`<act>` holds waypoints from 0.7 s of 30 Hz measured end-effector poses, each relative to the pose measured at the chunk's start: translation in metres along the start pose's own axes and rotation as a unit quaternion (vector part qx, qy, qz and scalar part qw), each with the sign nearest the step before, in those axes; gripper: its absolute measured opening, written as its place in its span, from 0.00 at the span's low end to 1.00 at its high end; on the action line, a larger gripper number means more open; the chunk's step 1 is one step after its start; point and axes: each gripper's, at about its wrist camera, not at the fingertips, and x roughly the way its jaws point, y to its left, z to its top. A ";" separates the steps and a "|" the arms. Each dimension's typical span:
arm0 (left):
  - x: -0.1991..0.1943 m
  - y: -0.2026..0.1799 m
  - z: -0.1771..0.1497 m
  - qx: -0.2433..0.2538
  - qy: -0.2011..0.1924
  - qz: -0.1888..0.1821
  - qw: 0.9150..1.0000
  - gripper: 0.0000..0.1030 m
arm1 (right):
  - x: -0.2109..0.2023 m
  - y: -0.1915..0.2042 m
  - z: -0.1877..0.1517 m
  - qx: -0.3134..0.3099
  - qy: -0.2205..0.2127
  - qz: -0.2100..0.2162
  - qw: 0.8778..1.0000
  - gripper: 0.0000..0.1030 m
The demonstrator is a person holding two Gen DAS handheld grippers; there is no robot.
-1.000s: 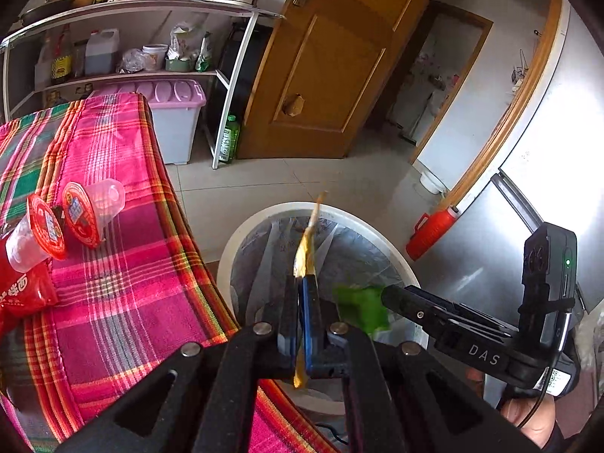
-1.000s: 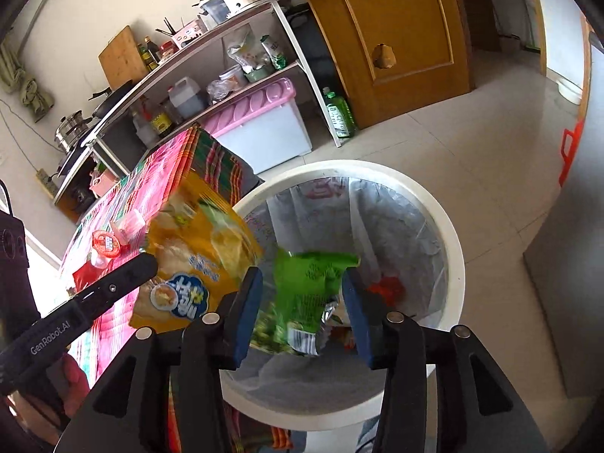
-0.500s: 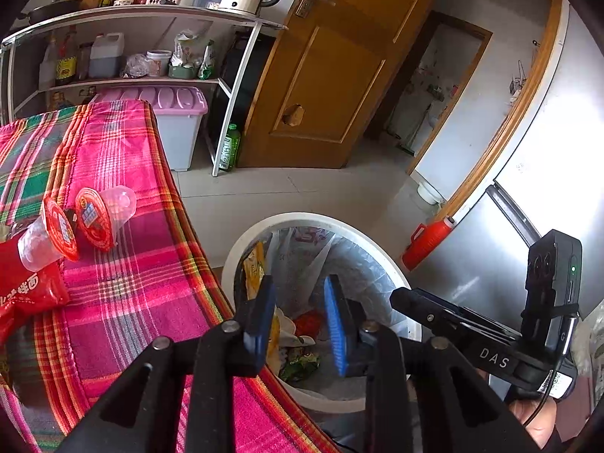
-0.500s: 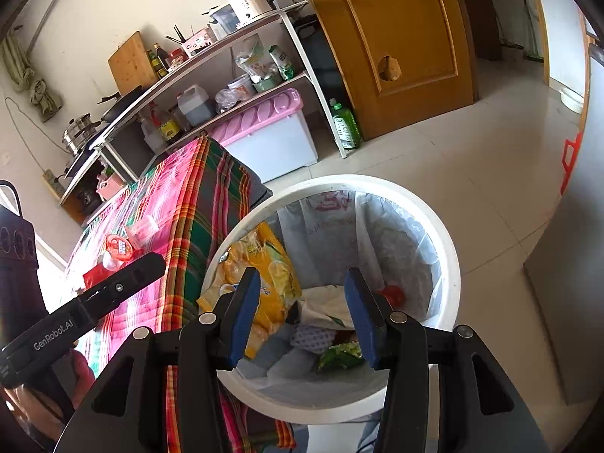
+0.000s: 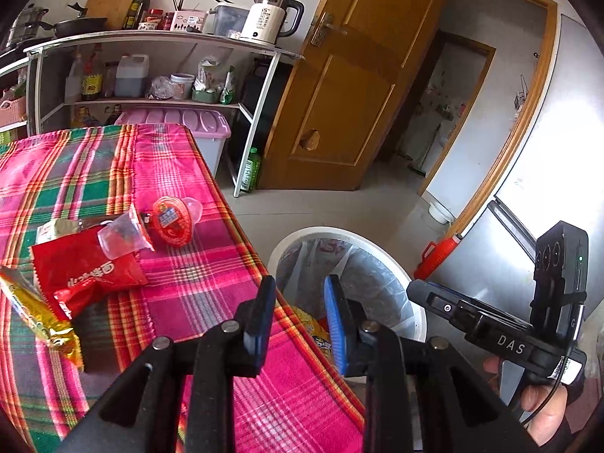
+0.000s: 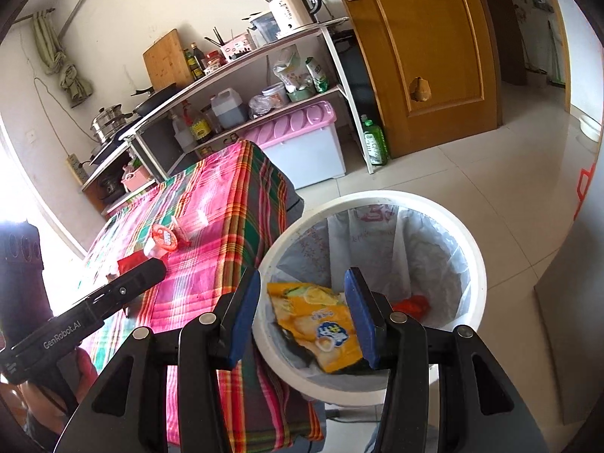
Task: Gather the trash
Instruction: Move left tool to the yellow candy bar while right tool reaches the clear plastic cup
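below right hand-held gripper (image 6: 302,311) — yellow wrapper (image 6: 319,326)

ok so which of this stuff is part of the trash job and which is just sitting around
Part of the job:
- white bin, yellow snack bag inside
- red wrapper on the table
- gold wrapper
- two jelly cups
- left gripper and right gripper, both open and empty

Just lying about:
- kettle
- pink-lidded box
- green bottle

Two jelly cups (image 5: 151,228), one bin (image 5: 411,302)
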 end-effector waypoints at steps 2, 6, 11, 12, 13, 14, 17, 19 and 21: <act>-0.010 0.005 -0.002 -0.002 -0.007 0.006 1.000 0.27 | -0.003 0.008 -0.001 -0.010 -0.002 0.006 1.000 0.46; -0.030 0.016 -0.007 -0.009 -0.020 0.021 1.000 0.27 | -0.007 0.024 -0.003 -0.026 -0.004 0.018 0.999 0.46; -0.053 0.029 -0.014 -0.016 -0.037 0.044 0.998 0.27 | -0.009 0.044 -0.006 -0.047 -0.006 0.032 0.998 0.46; -0.058 0.032 -0.015 -0.018 -0.041 0.048 0.998 0.27 | -0.009 0.048 -0.007 -0.051 -0.006 0.035 0.998 0.46; -0.063 0.036 -0.017 -0.020 -0.044 0.053 0.997 0.27 | -0.010 0.052 -0.008 -0.056 -0.006 0.038 0.998 0.46; -0.067 0.039 -0.019 -0.021 -0.047 0.058 0.997 0.27 | -0.010 0.056 -0.009 -0.061 -0.006 0.041 0.997 0.46; -0.079 0.048 -0.023 -0.024 -0.054 0.074 0.996 0.27 | -0.008 0.068 -0.012 -0.074 -0.003 0.050 0.996 0.46; -0.086 0.055 -0.027 -0.028 -0.057 0.085 0.994 0.27 | -0.006 0.074 -0.012 -0.081 0.000 0.055 0.995 0.46; -0.092 0.062 -0.030 -0.034 -0.059 0.098 0.993 0.27 | -0.004 0.079 -0.014 -0.089 0.003 0.059 0.994 0.46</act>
